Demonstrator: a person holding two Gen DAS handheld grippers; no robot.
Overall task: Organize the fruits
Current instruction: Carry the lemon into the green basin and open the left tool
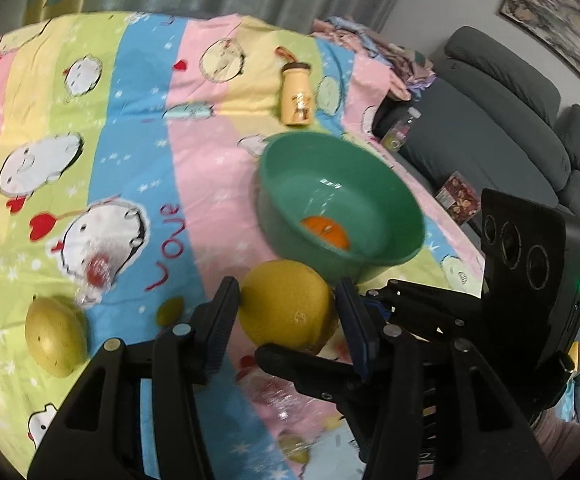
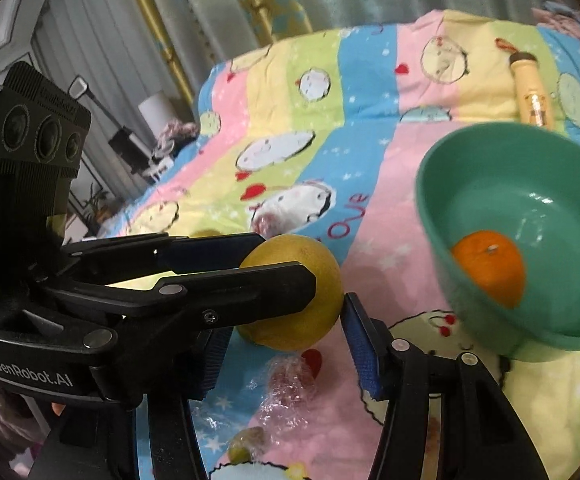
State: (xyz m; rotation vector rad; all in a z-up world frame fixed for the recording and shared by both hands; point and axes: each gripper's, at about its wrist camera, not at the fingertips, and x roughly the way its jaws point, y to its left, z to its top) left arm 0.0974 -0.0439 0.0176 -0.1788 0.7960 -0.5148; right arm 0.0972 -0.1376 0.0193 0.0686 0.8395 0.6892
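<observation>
A large yellow citrus fruit hangs just above the striped cartoon cloth, gripped from two sides. My left gripper is shut on it, one pad on each flank. My right gripper is shut on it too; in the left wrist view it reaches in from the right, with one finger under the fruit. Just beyond stands a green bowl with one orange in it.
A yellow-green pear, a small green fruit and plastic-wrapped fruit lie on the cloth near me. A cream bottle lies behind the bowl. A grey sofa is on the right.
</observation>
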